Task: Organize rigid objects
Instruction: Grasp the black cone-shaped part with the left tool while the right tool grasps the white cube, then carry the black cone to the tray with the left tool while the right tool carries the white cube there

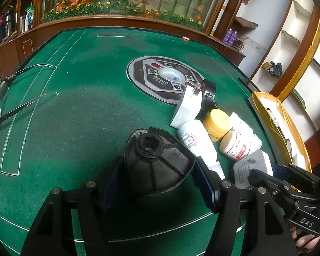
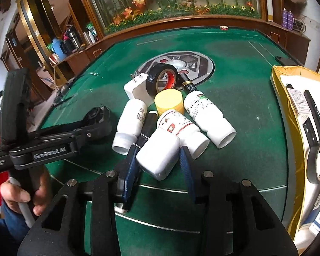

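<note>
My right gripper (image 2: 159, 162) has a white plug (image 2: 157, 156) between its blue pads. The plug lies tilted, its long side running from 7 o'clock up to 1 o'clock, with its metal pins (image 2: 138, 141) sticking out at 10 o'clock. The jaws are set narrow, close to both sides of the plug, but I cannot tell if they press on it. Just past the plug, at 12 o'clock, is a pile on the green table (image 2: 256, 98): three white bottles (image 2: 129, 125) lying down, a yellow jar (image 2: 169, 102), a black tape roll (image 2: 162, 79) and another plug (image 2: 136, 87) with its pins pointing up. A yellow box (image 2: 283, 79) sits at 3 o'clock. My left gripper (image 1: 157, 170) is about half open, with a black filter (image 1: 157, 160) between its pads, its round neck pointing up at 12 o'clock. The right pad touches its rim; the left one I cannot tell. Glasses (image 1: 2, 98) lie far off at 9 o'clock.
</note>
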{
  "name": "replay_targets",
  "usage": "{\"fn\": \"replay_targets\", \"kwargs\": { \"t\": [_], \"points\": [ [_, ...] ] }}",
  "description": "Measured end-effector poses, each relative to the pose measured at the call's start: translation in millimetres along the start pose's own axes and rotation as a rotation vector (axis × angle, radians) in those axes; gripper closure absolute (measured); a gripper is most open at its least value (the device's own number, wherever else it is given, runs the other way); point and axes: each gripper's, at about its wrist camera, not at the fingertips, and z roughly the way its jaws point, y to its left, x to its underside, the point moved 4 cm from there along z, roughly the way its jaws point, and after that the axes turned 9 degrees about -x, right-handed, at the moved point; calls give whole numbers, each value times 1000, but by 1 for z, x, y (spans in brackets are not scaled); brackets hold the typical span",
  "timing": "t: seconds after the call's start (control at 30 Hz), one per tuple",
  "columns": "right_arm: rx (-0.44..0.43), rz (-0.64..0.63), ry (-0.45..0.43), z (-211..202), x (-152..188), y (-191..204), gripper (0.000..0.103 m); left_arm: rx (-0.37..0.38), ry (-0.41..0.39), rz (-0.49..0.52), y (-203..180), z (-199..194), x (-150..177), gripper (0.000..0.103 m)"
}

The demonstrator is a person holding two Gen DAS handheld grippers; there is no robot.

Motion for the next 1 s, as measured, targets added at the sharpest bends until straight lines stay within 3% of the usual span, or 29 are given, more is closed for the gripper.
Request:
{"fn": "replay_targets", "kwargs": {
  "t": [0.27,0.57,1.0],
  "points": [
    [-12,38,-43,-22,4,-7,63,14,-49,34,-11,-10,-1,36],
    [2,99,-132,-62,5,-29,63,47,-77,105,-48,-24,-3,36],
    [64,246,-301,-137,13,-99,63,219,-49,281,-179,-27,-11,36]
  ]
}}
